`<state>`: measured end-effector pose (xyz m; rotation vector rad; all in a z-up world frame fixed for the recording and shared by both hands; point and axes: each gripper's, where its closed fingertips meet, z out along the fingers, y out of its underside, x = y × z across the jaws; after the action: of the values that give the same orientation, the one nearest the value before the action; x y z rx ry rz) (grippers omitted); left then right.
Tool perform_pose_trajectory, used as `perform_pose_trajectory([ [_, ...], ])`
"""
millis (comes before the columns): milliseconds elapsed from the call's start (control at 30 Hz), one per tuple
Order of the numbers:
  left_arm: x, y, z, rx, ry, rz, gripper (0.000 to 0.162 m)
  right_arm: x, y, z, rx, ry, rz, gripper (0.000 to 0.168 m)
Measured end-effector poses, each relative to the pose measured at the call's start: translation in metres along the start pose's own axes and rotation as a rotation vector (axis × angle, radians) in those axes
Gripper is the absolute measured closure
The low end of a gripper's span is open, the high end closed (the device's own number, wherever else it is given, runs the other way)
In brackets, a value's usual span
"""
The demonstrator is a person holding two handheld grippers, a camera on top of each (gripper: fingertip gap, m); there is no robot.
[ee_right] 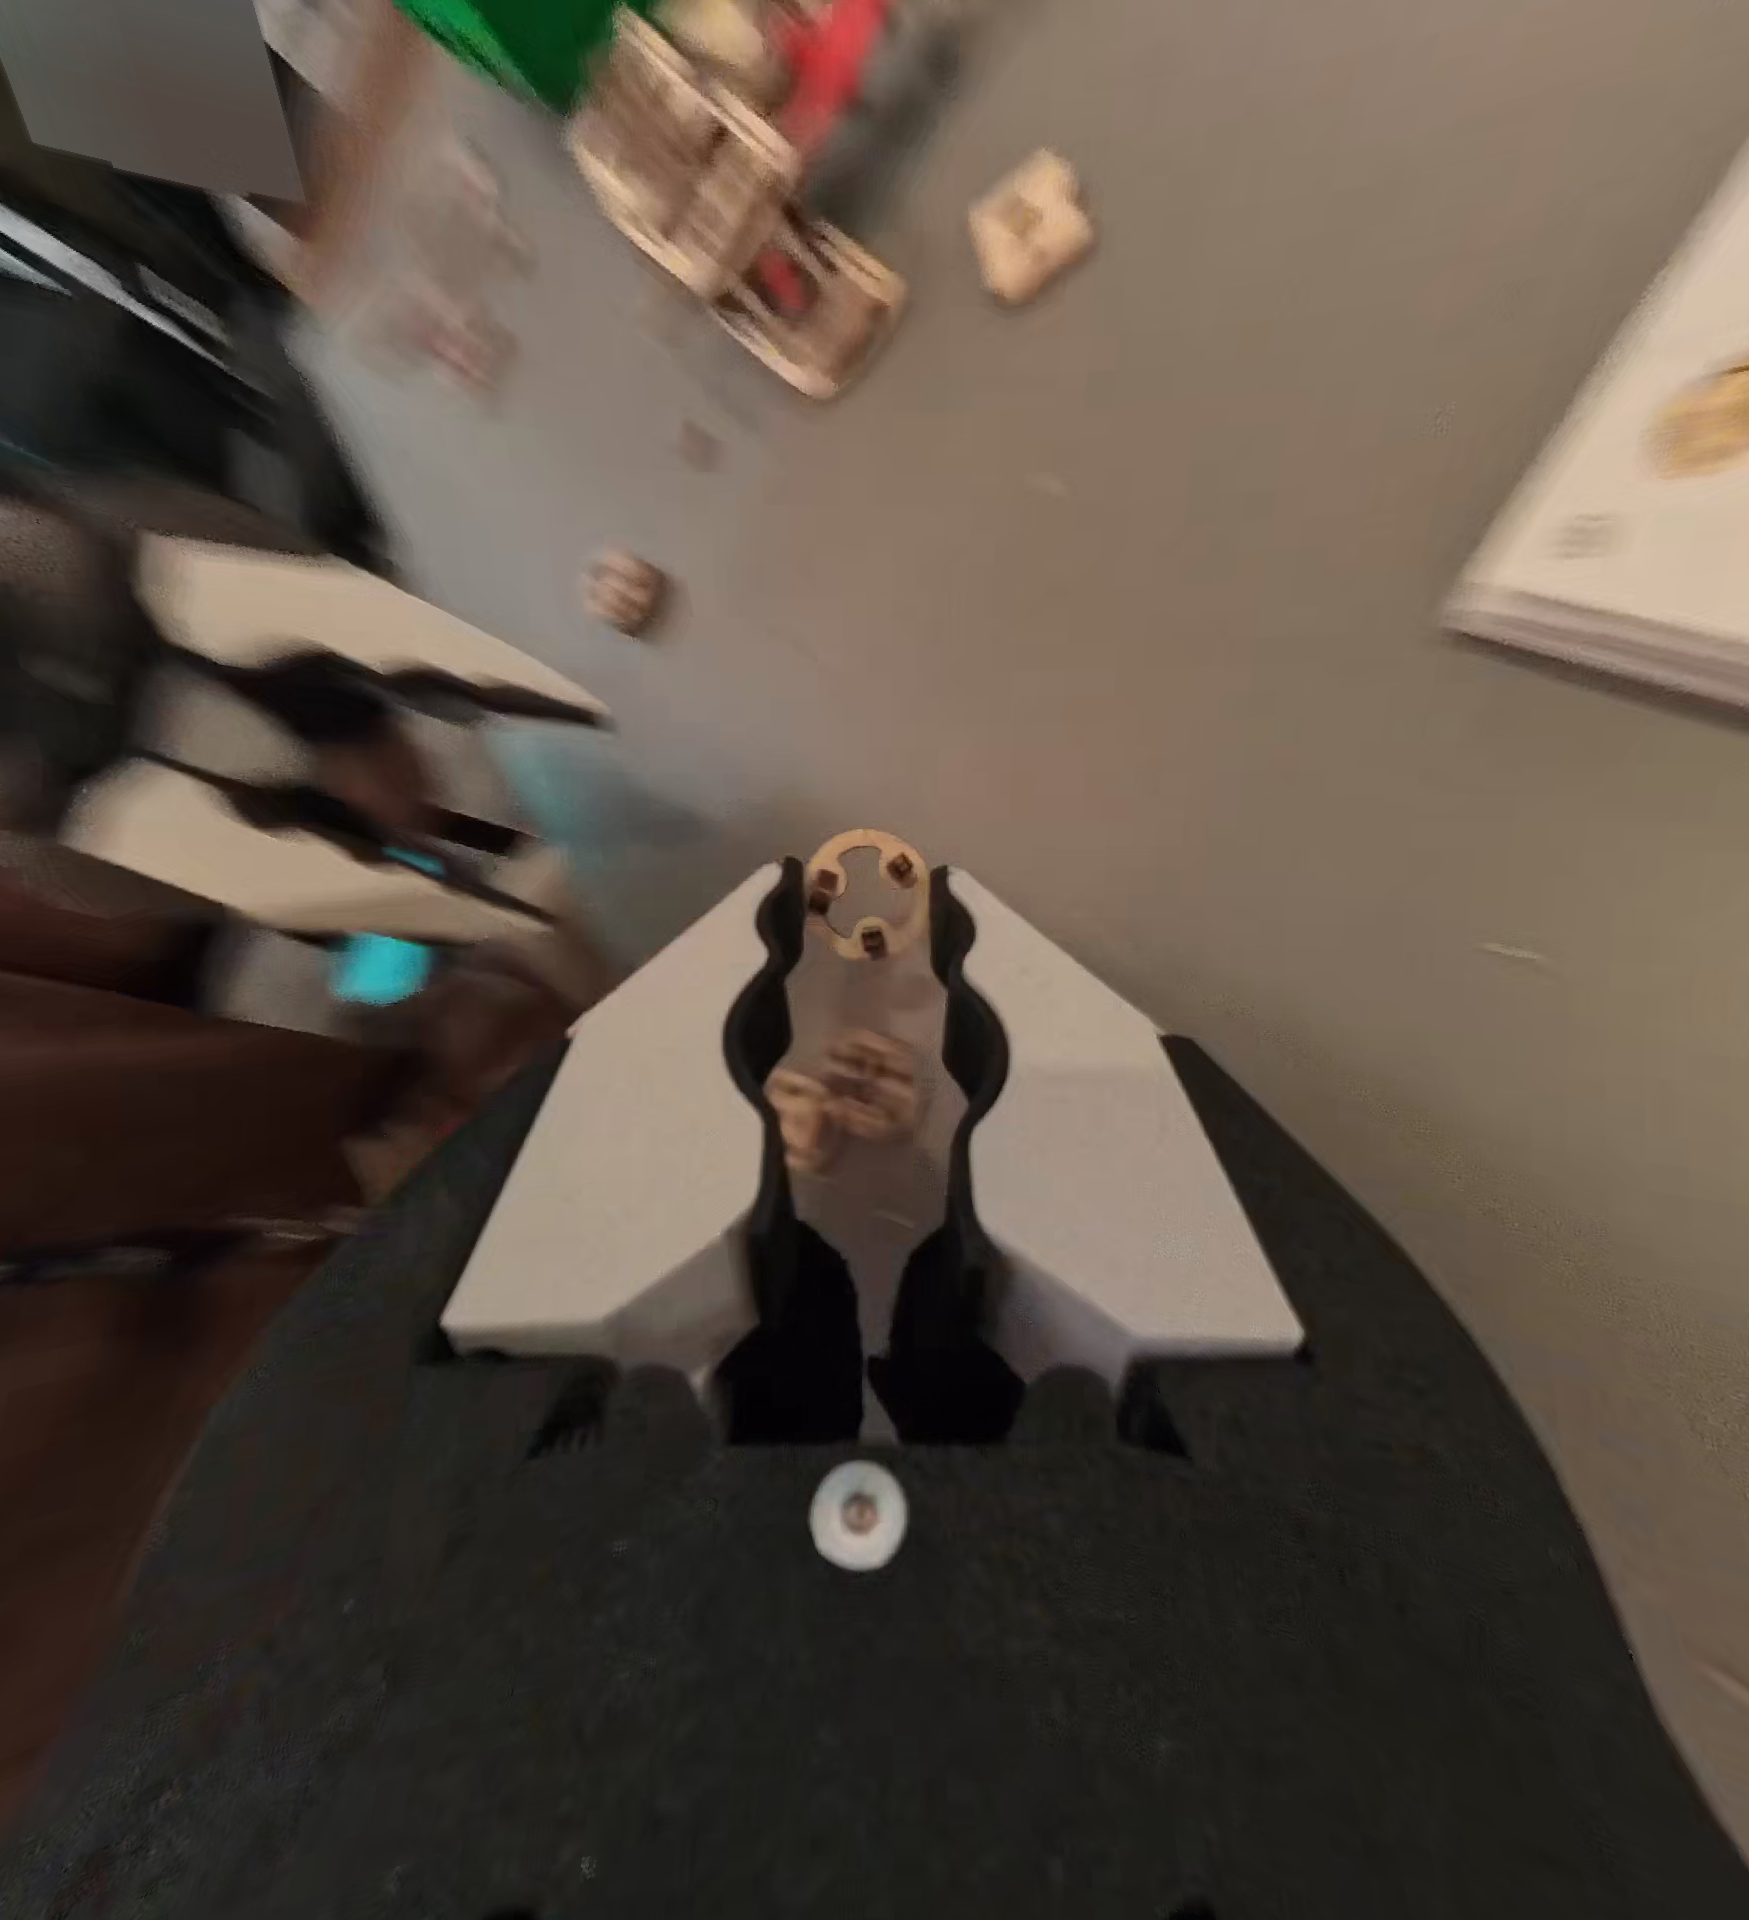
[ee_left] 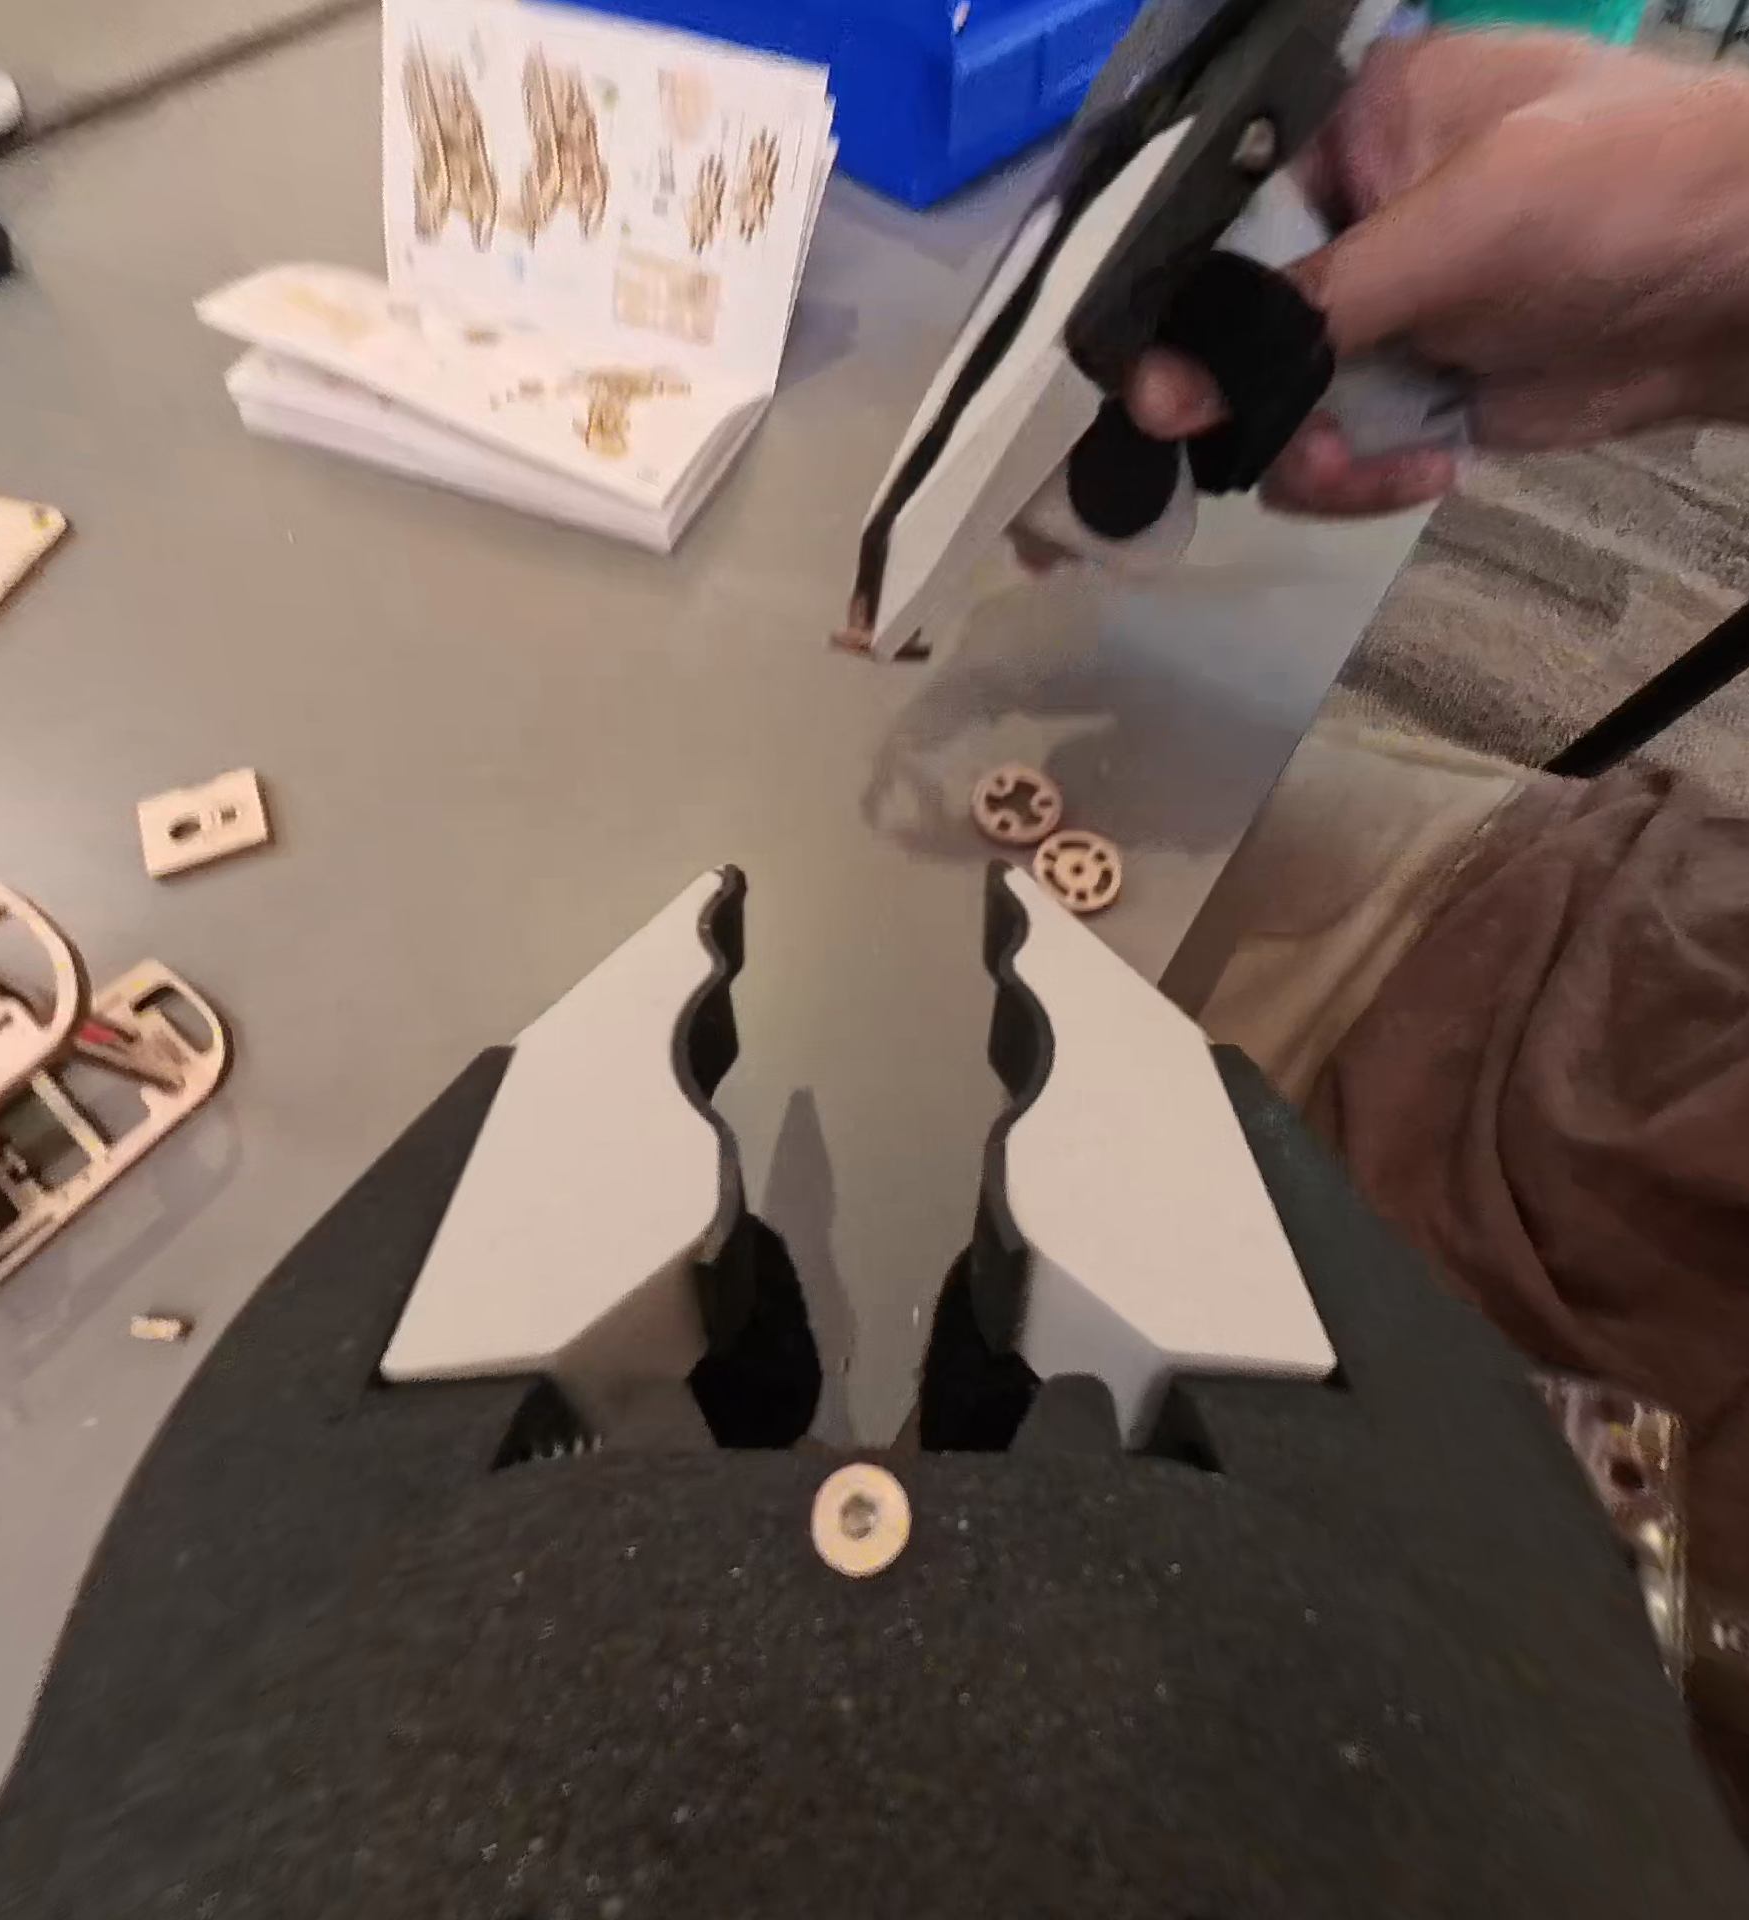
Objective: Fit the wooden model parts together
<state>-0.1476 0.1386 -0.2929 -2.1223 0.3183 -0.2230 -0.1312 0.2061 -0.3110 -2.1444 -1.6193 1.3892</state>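
We hold a small round wooden ring [ee_right: 865, 894] with three little notches, pinched between the tips of our right gripper [ee_right: 865, 883]. In the left wrist view, that same right gripper [ee_left: 885, 629] points down with its tips low over the grey table [ee_left: 496, 665], and a bit of the wood pokes out on each side. A hand [ee_left: 1535, 281] squeezes its black handle. Our left gripper [ee_left: 865, 883] is spread wide with nothing in it, and it hangs above the table, nearer to us than the right one. Just beside its right tip lie two small wooden wheels [ee_left: 1046, 831], touching each other, close to the right edge of the table. To the left sits a small wooden plate [ee_left: 203, 821] with holes in it. At the far left edge lies the wooden model [ee_left: 49, 1081], with flat cut-out frames stuck together. A tiny wood chip [ee_left: 161, 1327] rests near it. Farther away, an open booklet [ee_left: 537, 312] with pictures lies on the table, with one page standing up. Behind it sits a blue box [ee_left: 953, 83]. A brown sleeve [ee_left: 1576, 1091] shows at the right.
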Motion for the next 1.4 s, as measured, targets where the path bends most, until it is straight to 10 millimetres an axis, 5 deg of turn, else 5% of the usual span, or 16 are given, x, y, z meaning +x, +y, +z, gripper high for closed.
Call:
perform_pose_trajectory([
  [100,0.007,-0.024,-0.004,0.118,-0.017,0.069,0.103,-0.059,-0.022,0.002,0.157,-0.372,0.226,0.145],
  [233,0.010,-0.042,-0.012,0.214,-0.030,0.073,0.108,-0.096,-0.030,0.001,0.237,-0.593,0.316,0.145],
  [367,0.012,-0.046,-0.016,0.246,-0.002,0.071,0.118,-0.110,-0.022,0.007,0.216,-0.652,0.325,0.145],
  [433,0.014,-0.044,-0.016,0.241,0.006,0.086,0.137,-0.116,-0.019,0.008,0.217,-0.679,0.327,0.145],
  [833,0.015,-0.048,-0.015,0.269,-0.049,0.162,0.137,-0.117,-0.018,0.004,0.270,-0.781,0.391,0.145],
  [967,0.007,-0.048,-0.014,0.246,-0.139,0.211,0.138,-0.107,-0.021,0.003,0.307,-0.688,0.343,0.142],
  [1067,-0.006,-0.049,-0.016,0.240,-0.248,0.254,0.137,-0.091,-0.027,-0.004,0.360,-0.383,0.135,0.139],
  [1267,-0.010,-0.050,-0.017,0.237,-0.356,0.367,0.138,-0.111,-0.028,-0.002,0.252,-0.042,-0.204,0.144],
  [1400,0.006,-0.057,-0.020,0.312,-0.241,0.321,0.138,-0.121,-0.026,-0.007,0.248,-0.098,-0.262,0.153],
])
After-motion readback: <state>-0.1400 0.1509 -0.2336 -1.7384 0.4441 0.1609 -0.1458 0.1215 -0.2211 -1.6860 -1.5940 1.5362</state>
